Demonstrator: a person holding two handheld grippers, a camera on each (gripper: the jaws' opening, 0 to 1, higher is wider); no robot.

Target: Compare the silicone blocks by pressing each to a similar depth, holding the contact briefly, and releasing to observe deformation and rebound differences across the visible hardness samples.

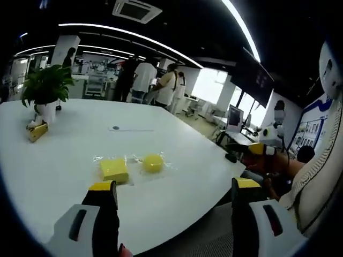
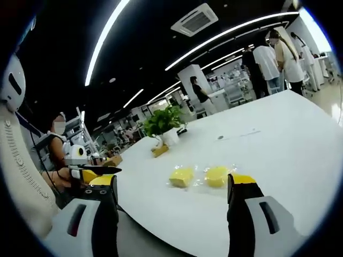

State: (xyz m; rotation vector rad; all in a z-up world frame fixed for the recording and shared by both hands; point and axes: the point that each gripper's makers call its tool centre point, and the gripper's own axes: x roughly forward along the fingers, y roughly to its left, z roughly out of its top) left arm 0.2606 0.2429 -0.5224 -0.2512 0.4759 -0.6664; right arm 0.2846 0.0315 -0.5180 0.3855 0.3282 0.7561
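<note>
Two yellow silicone blocks (image 1: 114,169) (image 1: 153,163) lie on one table (image 1: 64,160).

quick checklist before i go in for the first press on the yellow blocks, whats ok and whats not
1. Both samples present: square yellow block and round yellow block lie side by side on the white table. Ok.
2. Left gripper open, holding nothing. Ok.
3. Right gripper open, holding nothing. Ok.
4. Contact made: both grippers are short of the blocks, none touched. Not ok yet.
5. Path clear: the potted plant and the small yellow item by it stand far back. Ok.
6. Hardness labels readable: cannot tell, too small.
</note>
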